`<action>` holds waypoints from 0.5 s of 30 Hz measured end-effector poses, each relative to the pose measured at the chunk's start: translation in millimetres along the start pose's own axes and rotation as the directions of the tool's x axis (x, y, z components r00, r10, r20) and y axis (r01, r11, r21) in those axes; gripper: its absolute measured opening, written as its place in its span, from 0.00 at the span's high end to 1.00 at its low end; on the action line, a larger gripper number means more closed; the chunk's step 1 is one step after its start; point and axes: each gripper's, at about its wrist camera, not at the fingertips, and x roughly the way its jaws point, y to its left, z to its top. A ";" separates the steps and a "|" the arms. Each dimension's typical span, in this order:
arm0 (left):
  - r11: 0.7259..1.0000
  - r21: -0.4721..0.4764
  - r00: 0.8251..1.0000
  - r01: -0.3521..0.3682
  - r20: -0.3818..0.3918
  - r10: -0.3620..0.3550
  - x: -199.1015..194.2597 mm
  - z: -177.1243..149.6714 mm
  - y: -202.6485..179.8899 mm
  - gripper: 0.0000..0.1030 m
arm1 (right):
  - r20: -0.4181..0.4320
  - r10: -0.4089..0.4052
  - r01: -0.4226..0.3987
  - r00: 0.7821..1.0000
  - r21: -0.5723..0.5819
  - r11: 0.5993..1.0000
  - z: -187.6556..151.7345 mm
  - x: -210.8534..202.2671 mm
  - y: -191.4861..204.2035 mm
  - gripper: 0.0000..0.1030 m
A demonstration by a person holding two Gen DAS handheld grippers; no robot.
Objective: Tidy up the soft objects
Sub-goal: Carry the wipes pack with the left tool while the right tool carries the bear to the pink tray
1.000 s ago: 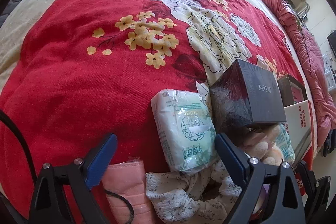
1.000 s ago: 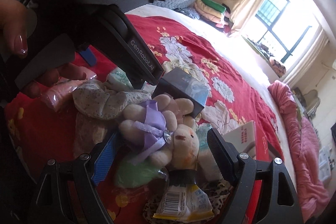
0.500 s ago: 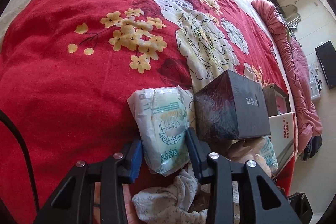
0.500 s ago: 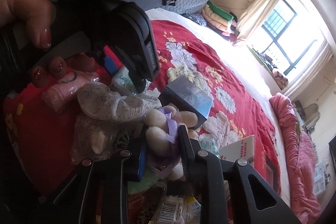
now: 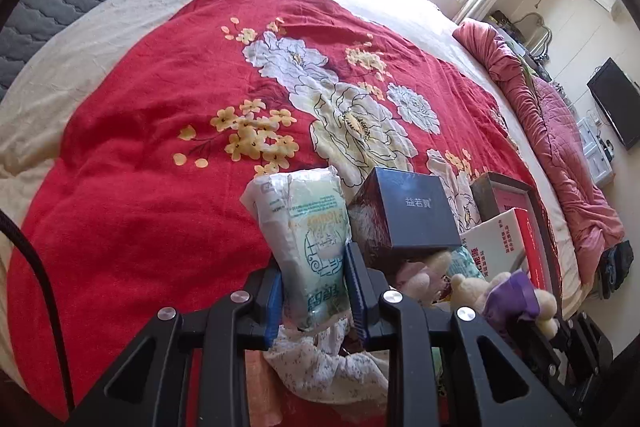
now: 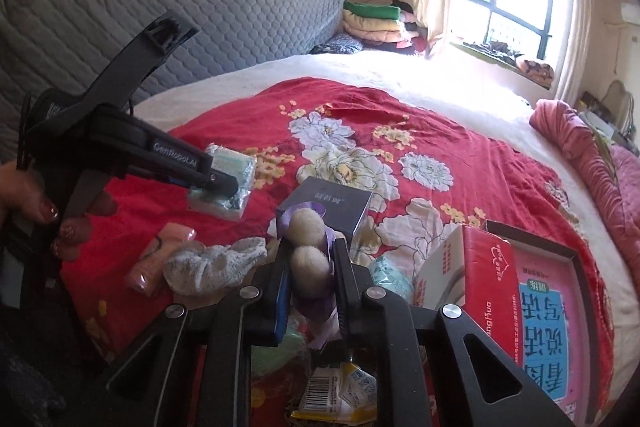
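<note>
A soft pack of tissues (image 5: pixel 304 219) in green-and-white wrap stands between the blue pads of my left gripper (image 5: pixel 314 263). The jaws are closing and press on its lower part; the pack hangs above the red flowered bedspread (image 5: pixel 140 167). From the right wrist view the same tissue pack (image 6: pixel 234 167) is seen off the bed. My right gripper (image 6: pixel 312 247) has its jaws closing on a cream plush bear (image 6: pixel 306 227) with a purple ribbon, squeezed between the fingers. The plush bear (image 5: pixel 472 287) also shows at the lower right of the left wrist view.
A dark square box (image 6: pixel 332 203) sits just behind the bear. A red-and-white carton (image 6: pixel 472 275) and a framed tray (image 6: pixel 576 255) lie at the right. A pink roll (image 6: pixel 156 263), a flowered white cloth (image 6: pixel 212 263) and a snack packet (image 6: pixel 340 395) lie near me. A pink quilt (image 5: pixel 560 131) borders the bed.
Both grippers went from wide open to closed: the left onto the tissue pack, the right onto the plush bear. Both have since risen with their loads, and the views tilted up toward the window.
</note>
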 end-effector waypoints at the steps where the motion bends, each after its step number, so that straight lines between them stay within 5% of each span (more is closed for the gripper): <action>1: 1.000 0.011 1.000 -0.009 0.009 0.009 -6.7 -1.7 -3.2 0.72 | 0.012 0.002 -0.003 1.000 0.009 1.000 0.8 -5.0 2.1 0.81; 15: 0.975 0.200 0.990 -0.092 0.126 0.067 -66.7 -37.0 -77.8 0.72 | 0.151 0.015 -0.042 0.988 0.172 0.984 23.5 -84.6 -16.6 0.81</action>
